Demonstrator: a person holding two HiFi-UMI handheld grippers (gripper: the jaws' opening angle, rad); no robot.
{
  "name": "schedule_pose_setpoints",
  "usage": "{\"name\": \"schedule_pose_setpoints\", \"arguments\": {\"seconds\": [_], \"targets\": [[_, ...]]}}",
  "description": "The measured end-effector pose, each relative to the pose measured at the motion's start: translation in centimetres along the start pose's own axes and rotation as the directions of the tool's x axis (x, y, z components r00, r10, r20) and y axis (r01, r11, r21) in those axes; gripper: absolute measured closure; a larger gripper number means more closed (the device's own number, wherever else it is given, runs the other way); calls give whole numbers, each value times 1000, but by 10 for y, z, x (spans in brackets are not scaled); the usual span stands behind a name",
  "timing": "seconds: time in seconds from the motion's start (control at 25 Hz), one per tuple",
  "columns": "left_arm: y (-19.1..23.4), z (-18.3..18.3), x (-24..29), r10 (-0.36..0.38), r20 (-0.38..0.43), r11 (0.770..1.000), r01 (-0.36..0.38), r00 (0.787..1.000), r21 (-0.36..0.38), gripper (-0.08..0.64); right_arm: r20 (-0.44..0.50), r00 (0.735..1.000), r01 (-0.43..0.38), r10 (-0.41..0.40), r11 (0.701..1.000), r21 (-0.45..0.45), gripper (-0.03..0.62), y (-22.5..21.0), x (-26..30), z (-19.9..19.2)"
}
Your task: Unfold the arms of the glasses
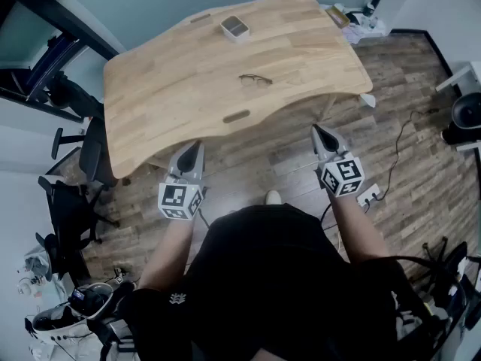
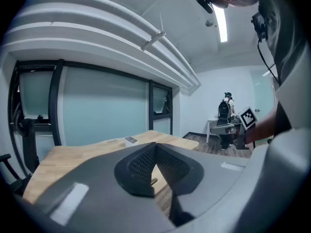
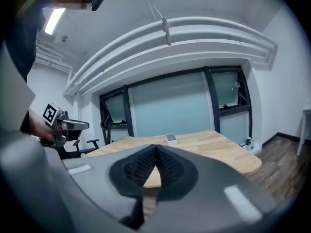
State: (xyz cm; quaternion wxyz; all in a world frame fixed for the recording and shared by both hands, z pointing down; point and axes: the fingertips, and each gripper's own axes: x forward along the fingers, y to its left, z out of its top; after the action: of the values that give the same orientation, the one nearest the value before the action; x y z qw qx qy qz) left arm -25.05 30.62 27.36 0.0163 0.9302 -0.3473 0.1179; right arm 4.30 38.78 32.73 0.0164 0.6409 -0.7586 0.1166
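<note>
Nearest to us, head view: the person's black torso (image 1: 278, 277), both forearms stretched forward.
- left gripper (image 1: 194, 150): jaws pressed together on nothing, held over the floor just short of the table's near edge. We judge this a ready stance, with no approach begun.
- right gripper (image 1: 322, 138): likewise closed and empty, level with its partner and well apart from it, so that the two flank the work ahead.
- wooden table (image 1: 165, 104): curved near edge facing the person.
- glasses (image 1: 255, 80): thin dark frame lying flat near the middle of the tabletop, roughly between the two grippers' lines of approach and well apart from both. Whether the arms are folded is too small for us to tell. We take the task as not started.
- small white box (image 1: 235, 27): at the far edge, well clear of the glasses.
- office chair (image 1: 75, 194): at the table's left side.

Left gripper view: the dark ribbed pads meet in a point with nothing between them. Beyond them we list the tabletop and the white box. Another person (image 2: 224, 115) stands far off. The glasses do not show; we judge that the jaws cover them.

Right gripper view: pads again meet, empty. Tabletop and white box lie ahead, and the other gripper shows at the left edge. We cannot pick out any glasses.
</note>
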Motion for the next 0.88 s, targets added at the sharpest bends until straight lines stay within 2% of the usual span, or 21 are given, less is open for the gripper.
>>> {"name": "schedule_pose_setpoints", "arguments": {"seconds": [0.28, 0.48, 0.68, 0.88], "targets": [[-17, 21, 49, 30, 11, 999, -30, 999, 37, 555, -14, 1000, -23, 23, 1000, -10, 592, -43, 5, -5], [-20, 35, 72, 28, -1, 998, -27, 1000, 58, 555, 4, 997, -71, 71, 997, -7, 592, -51, 40, 6], [4, 17, 88, 31, -50, 999, -29, 998, 39, 555, -17, 993, -113, 113, 993, 19, 592, -46, 78, 2], [42, -5, 130, 31, -65, 999, -32, 997, -16, 555, -83, 992, -88, 90, 996, 22, 592, -63, 116, -14]]}}
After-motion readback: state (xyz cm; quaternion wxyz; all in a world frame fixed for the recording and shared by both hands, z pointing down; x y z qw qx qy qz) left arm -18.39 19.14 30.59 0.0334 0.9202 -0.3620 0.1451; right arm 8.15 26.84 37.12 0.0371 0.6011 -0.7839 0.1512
